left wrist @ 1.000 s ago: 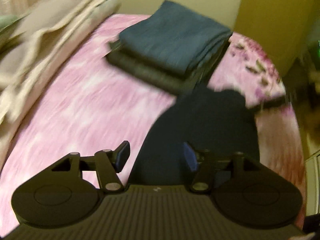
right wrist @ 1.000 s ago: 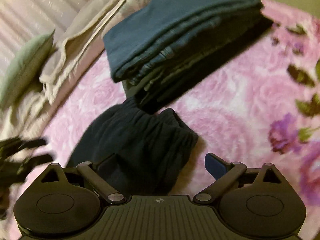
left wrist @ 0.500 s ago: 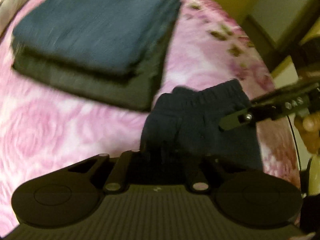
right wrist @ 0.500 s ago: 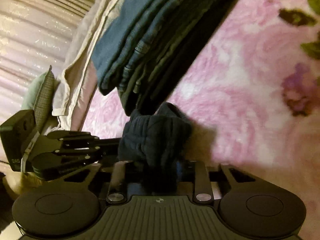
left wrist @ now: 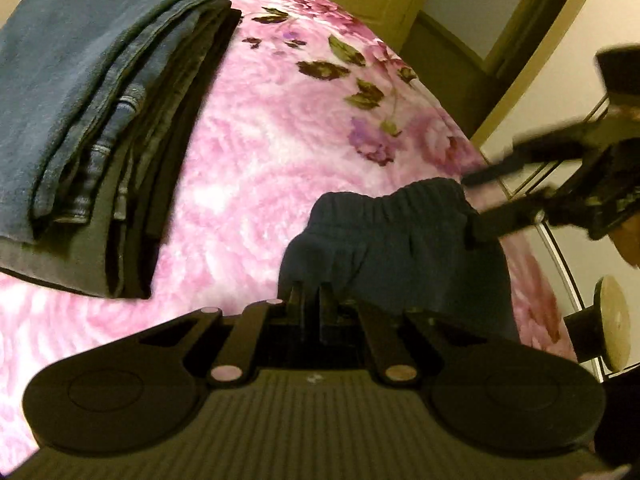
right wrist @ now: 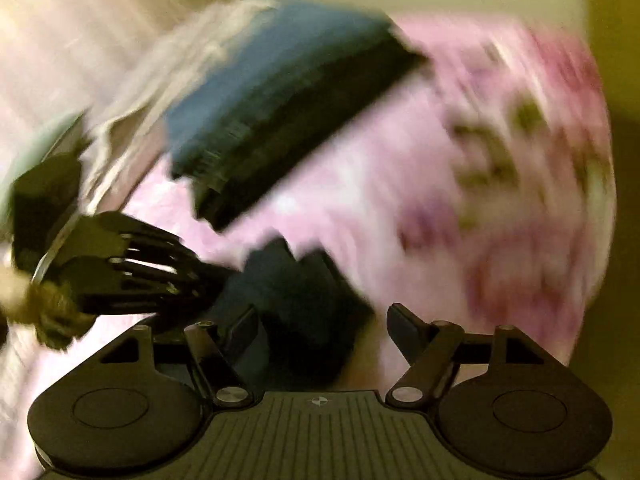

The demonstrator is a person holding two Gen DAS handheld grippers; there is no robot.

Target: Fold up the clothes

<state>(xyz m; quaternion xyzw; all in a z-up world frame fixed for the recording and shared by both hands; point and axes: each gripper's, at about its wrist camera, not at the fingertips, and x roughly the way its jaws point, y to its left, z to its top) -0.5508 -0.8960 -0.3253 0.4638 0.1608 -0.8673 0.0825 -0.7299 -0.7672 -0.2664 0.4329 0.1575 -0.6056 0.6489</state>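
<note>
Dim, warm yellowish indoor light. Left wrist view mostly sharp, fisheye-curved, blurred toward 3 o'clock; right wrist view heavily motion-smeared throughout.

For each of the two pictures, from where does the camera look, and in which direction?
Left wrist: sits on the left claw, looks along the bed over the dark shorts it grips; a hand shows at right.
Right wrist: sits on the right claw, open, looks across the pink blanket; the picture is blurred.
Both show the shorts, the folded pile and the other claw.
</note>
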